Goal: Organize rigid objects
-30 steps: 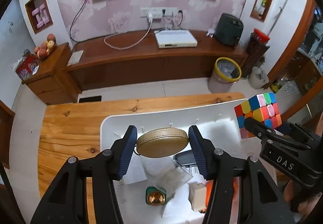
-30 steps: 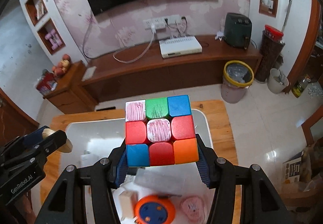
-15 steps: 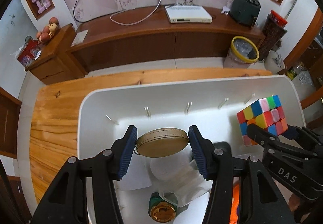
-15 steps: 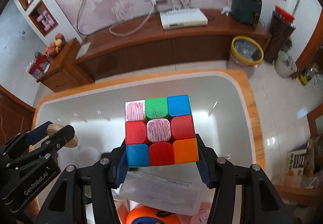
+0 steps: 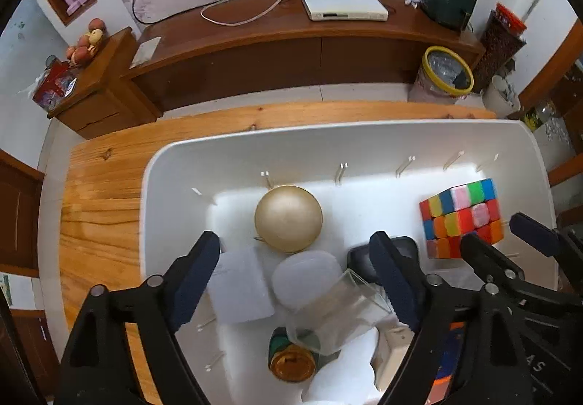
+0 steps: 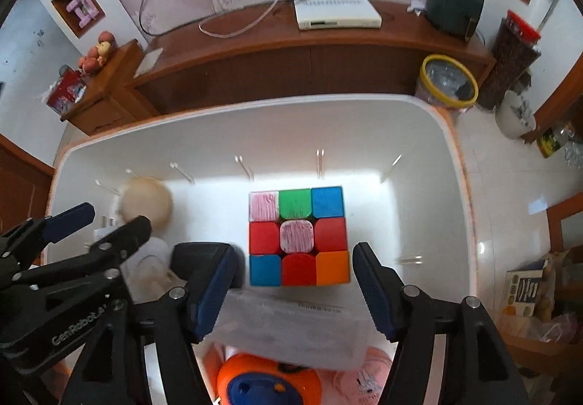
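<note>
Bin (image 5: 171,164) on table (image 5: 98,208) holds gold disc (image 5: 288,217), cube (image 6: 297,237), clear boxes, tin, orange toy. Cube multicoloured, centre sticker worn pink. Both jaws just opened, apart, gripping nothing: left gripper (image 5: 297,275), right gripper (image 6: 291,290). Items under grippers partly hidden, blurred.

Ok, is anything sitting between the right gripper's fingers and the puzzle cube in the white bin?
Nothing visible. The puzzle cube lies on the floor of the white bin, just ahead of the right gripper, whose jaws have just been opening. Its pads stand clear either side; the clear plastic box lies nearer the camera.
</note>
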A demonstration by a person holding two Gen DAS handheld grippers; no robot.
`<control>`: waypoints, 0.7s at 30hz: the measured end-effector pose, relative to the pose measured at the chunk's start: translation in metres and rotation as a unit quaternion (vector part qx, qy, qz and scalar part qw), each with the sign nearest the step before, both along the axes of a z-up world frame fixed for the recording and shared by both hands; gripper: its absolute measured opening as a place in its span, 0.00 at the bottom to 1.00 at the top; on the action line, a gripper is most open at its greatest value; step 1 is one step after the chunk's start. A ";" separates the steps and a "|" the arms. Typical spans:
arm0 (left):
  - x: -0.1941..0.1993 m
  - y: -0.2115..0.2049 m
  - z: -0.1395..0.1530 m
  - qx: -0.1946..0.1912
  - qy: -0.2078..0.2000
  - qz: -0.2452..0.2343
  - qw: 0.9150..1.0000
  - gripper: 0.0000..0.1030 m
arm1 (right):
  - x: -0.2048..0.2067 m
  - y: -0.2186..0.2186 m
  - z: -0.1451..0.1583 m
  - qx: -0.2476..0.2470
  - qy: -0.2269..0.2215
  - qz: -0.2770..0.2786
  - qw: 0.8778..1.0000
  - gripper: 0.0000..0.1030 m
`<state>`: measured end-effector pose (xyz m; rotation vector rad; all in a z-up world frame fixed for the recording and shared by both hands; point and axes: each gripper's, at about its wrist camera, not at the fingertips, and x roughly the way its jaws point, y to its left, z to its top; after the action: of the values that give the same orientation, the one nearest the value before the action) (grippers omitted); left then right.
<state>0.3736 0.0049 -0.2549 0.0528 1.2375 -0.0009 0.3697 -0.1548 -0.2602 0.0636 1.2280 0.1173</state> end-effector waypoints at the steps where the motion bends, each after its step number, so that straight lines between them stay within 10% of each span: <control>1: -0.004 0.001 0.006 -0.004 -0.005 -0.001 1.000 0.84 | -0.004 -0.002 0.005 0.003 -0.005 -0.002 1.000 0.69; 21: -0.123 0.034 0.125 -0.022 -0.100 -0.053 0.993 0.85 | -0.122 0.017 0.115 0.028 -0.087 -0.004 0.996 0.70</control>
<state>0.2510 0.0387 -0.1300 0.0793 1.0324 -0.1127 0.2476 -0.1378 -0.1453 0.1038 1.0506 0.1474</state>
